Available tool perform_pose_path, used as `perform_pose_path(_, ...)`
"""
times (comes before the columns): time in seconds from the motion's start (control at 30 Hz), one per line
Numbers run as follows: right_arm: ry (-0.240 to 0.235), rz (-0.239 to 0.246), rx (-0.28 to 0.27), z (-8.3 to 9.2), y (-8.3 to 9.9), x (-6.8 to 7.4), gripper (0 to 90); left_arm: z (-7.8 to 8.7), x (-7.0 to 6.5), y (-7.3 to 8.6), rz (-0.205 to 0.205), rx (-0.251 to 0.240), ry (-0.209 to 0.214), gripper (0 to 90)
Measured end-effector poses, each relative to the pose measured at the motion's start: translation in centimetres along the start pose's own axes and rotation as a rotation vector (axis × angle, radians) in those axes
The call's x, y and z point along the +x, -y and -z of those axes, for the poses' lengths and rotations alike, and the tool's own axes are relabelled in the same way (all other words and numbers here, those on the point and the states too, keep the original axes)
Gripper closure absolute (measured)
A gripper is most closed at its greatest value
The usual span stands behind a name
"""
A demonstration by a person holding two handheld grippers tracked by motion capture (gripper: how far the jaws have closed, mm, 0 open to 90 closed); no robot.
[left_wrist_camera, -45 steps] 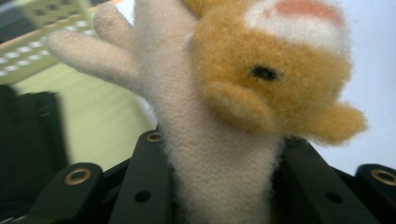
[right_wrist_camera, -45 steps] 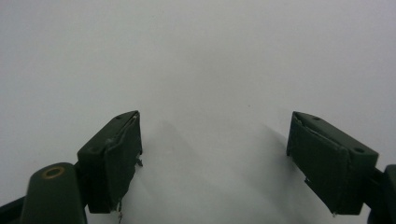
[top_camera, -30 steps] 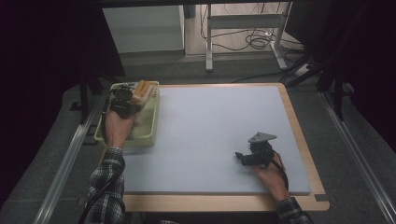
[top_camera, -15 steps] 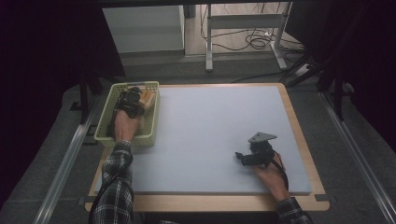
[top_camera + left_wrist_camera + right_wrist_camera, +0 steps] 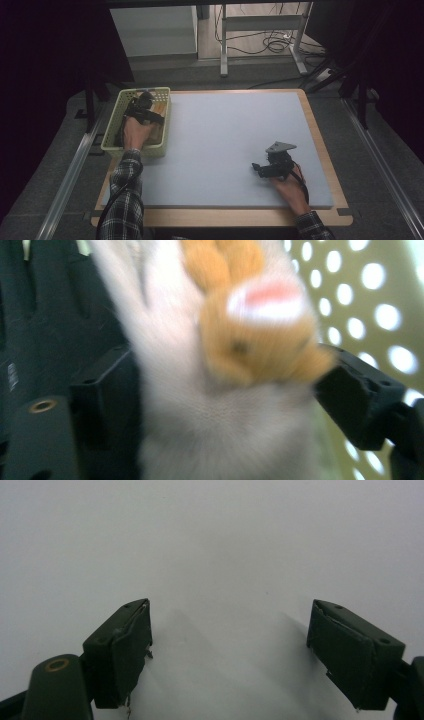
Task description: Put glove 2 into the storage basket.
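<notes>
My left gripper view blurs the orange-and-white plush toy (image 5: 235,365), its bottom cut off. Whether my pads touch it, I cannot tell

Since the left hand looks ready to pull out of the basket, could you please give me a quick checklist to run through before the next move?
1. Toy inside the basket: ok; the plush toy lies before the perforated wall.
2. Left gripper has let go: cannot tell; its jaws have just been opening and stand wide, but the toy lies between them and the blur hides any gap at the pads.
3. Toy free of the jaws for a clean lift: not ok; it fills the space between them.
4. Right gripper empty: ok; jaws open, nothing between them.
5. Right gripper out of the way: ok; it sits over the mat, far from the basket.
</notes>
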State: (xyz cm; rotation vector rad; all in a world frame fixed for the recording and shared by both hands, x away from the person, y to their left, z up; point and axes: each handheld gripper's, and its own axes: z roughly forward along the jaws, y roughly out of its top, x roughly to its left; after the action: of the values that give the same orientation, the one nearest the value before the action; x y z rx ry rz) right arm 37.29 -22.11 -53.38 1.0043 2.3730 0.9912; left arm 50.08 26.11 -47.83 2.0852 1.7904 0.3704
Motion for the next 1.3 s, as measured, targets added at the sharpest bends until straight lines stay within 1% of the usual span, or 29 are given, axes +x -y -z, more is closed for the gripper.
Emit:
perform_pose_path(0.03,0.000,0.000,0.000,0.0,0.0,0.0,17.8,0.5,0.2,0.1,0.001,-0.020,0.014,12.9)
perform_pose_path(0.07,0.000,0.000,0.000,0.0,0.0,0.0,17.8,1.0,0.4,0.2,0.005,-0.036,0.039,13.0)
perform_pose_path(0.13,0.000,0.001,-0.001,0.0,0.0,0.0,17.8,1.9,0.8,0.5,0.004,-0.061,0.074,14.0)
perform_pose_path(0.17,0.001,0.002,-0.001,0.0,0.0,0.0,17.8,2.1,0.9,0.6,-0.001,-0.064,0.083,18.5)
perform_pose_path(0.2,0.000,0.002,-0.001,0.0,0.0,0.0,17.8,2.2,1.1,0.7,-0.002,-0.065,0.095,24.8)
perform_pose_path(0.23,0.000,0.000,0.000,0.0,0.0,0.0,17.8,2.1,1.2,0.9,-0.001,-0.061,0.097,31.9)
perform_pose_path(0.27,0.000,-0.001,0.001,0.0,0.0,0.0,17.8,2.0,1.4,1.0,-0.005,-0.053,0.101,38.4)
perform_pose_path(0.3,0.000,-0.001,0.000,0.0,0.0,0.0,17.9,1.7,1.5,1.2,0.000,-0.054,0.111,48.2)
perform_pose_path(0.33,0.000,0.001,-0.001,0.0,0.0,0.0,17.8,1.3,1.6,1.3,0.003,-0.048,0.120,53.6)
perform_pose_path(0.37,0.001,0.002,-0.001,0.0,0.0,0.0,17.8,1.0,1.6,1.3,0.005,-0.040,0.127,58.0)
perform_pose_path(0.4,0.001,0.002,-0.001,0.0,0.0,0.0,17.8,0.6,1.7,1.4,0.011,-0.032,0.138,60.6)
perform_pose_path(0.5,0.000,-0.001,0.000,0.0,0.0,0.0,17.8,-0.3,1.5,1.4,0.015,-0.013,0.167,64.4)
perform_pose_path(0.53,0.000,-0.001,0.000,0.0,0.0,0.0,17.8,-0.5,1.4,1.3,0.023,-0.012,0.174,64.6)
perform_pose_path(0.6,0.000,-0.001,0.000,0.0,0.0,0.0,17.8,-0.7,1.2,1.0,0.024,-0.005,0.177,64.7)
perform_pose_path(0.73,0.000,-0.001,0.000,0.0,0.0,0.0,17.8,-0.9,0.7,0.6,0.011,0.008,0.161,64.6)
perform_pose_path(0.77,0.000,0.000,0.000,0.0,0.0,0.0,17.8,-0.9,0.7,0.6,0.016,0.002,0.160,64.4)
perform_pose_path(0.83,0.000,0.002,-0.001,0.0,0.0,0.0,17.9,-0.7,0.8,0.6,0.013,-0.006,0.155,61.9)
perform_pose_path(0.9,0.000,0.001,-0.001,0.0,0.0,0.0,17.8,-0.5,1.0,0.7,0.013,-0.027,0.145,55.3)
perform_pose_path(0.93,0.000,0.001,-0.001,0.0,0.0,0.0,17.8,-0.2,1.1,0.8,0.013,-0.046,0.130,51.0)
perform_pose_path(1.07,0.001,0.003,-0.001,0.0,0.0,0.0,17.8,0.5,1.6,1.2,0.013,-0.091,0.111,35.2)
perform_pose_path(1.17,0.000,0.001,-0.001,0.0,0.0,0.0,17.8,1.0,1.9,1.4,0.011,-0.116,0.109,27.2)
perform_pose_path(1.23,0.001,0.002,-0.001,0.0,0.0,0.0,17.8,1.4,2.1,1.6,0.012,-0.137,0.112,23.3)
perform_pose_path(1.3,0.001,0.002,-0.001,0.0,0.0,0.0,17.8,1.7,2.2,1.7,0.004,-0.150,0.116,20.1)
